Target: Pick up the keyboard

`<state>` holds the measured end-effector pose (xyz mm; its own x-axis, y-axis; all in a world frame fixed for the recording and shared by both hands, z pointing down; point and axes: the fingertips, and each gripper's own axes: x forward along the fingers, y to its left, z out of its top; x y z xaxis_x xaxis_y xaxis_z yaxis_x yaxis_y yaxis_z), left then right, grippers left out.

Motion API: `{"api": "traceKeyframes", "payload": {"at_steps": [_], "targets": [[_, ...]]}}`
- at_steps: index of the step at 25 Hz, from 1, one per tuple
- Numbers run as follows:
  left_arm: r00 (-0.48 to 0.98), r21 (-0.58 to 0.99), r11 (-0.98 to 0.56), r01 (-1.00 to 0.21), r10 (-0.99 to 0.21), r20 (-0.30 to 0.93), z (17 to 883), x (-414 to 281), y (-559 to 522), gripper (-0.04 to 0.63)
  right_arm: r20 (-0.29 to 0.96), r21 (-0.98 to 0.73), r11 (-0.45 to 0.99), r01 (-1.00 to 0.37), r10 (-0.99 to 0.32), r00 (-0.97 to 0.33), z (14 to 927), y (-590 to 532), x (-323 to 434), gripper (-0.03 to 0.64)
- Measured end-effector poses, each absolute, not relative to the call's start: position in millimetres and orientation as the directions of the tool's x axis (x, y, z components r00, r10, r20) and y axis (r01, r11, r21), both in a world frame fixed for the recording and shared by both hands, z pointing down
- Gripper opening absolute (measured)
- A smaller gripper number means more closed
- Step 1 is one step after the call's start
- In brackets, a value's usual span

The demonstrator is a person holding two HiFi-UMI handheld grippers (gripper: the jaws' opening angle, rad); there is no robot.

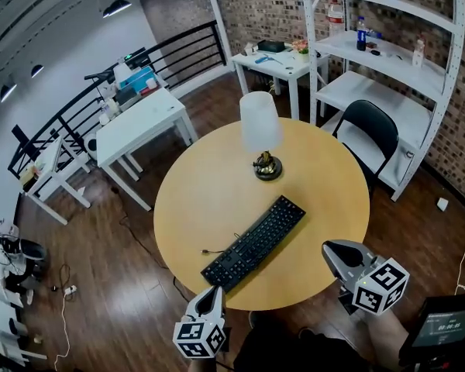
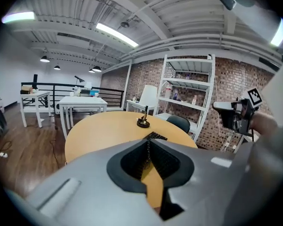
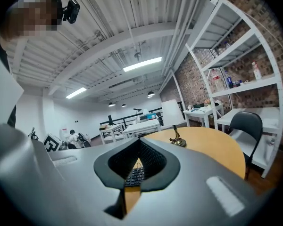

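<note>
– Keyboard (image 1: 253,243) location?
– On the round table (image 1: 209,177), near half, flat, keys up. Nothing is touching it.
– Edges and clearance?
– Its near-left end sits close to the table's near rim. The far-right end stops well inside the top. There is bare wood on both long sides. The lamp (image 1: 261,130) stands beyond it towards the table's middle, apart from it. A thin cable (image 1: 217,248) lies on the wood left of the keyboard, near its near-left end.
– Long axis?
– Diagonal in the head view, running near-left to far-right, with the far end pointing past the lamp's right side.
– Grippers?
– The left gripper (image 1: 211,294) is at the near rim, just beside the keyboard's near-left end. Its jaws are closed with nothing between them. The right gripper (image 1: 329,248) is at the near-right rim, off the keyboard's right long side. Its jaws are closed too, and empty. Each gripper view looks across the tabletop at the keyboard.
– Counts?
– One keyboard, one lamp, one round table, two grippers. One black chair (image 1: 364,130) at the far-right rim.
</note>
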<state>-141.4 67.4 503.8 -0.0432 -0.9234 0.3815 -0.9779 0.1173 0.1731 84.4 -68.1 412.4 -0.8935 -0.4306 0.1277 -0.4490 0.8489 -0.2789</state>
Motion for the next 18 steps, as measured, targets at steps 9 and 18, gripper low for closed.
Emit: {"api": "traceKeyframes", "payload": {"at_steps": [9, 18], "targets": [[0.243, 0.259, -0.132, -0.957, -0.851, 0.465, 545.5, -213.4, -19.0, 0.254, 0.237, -0.33, 0.755, -0.567, -0.515, -0.824, 466.0, -120.1, 9.7, 0.002], [0.428, 0.325, -0.285, -0.902, -0.696, 0.576, 600.7, -246.2, -88.6, 0.337, 0.363, -0.386, 0.668, -0.636, -0.524, -0.77, 528.3, -144.4, -27.2, 0.002]]}}
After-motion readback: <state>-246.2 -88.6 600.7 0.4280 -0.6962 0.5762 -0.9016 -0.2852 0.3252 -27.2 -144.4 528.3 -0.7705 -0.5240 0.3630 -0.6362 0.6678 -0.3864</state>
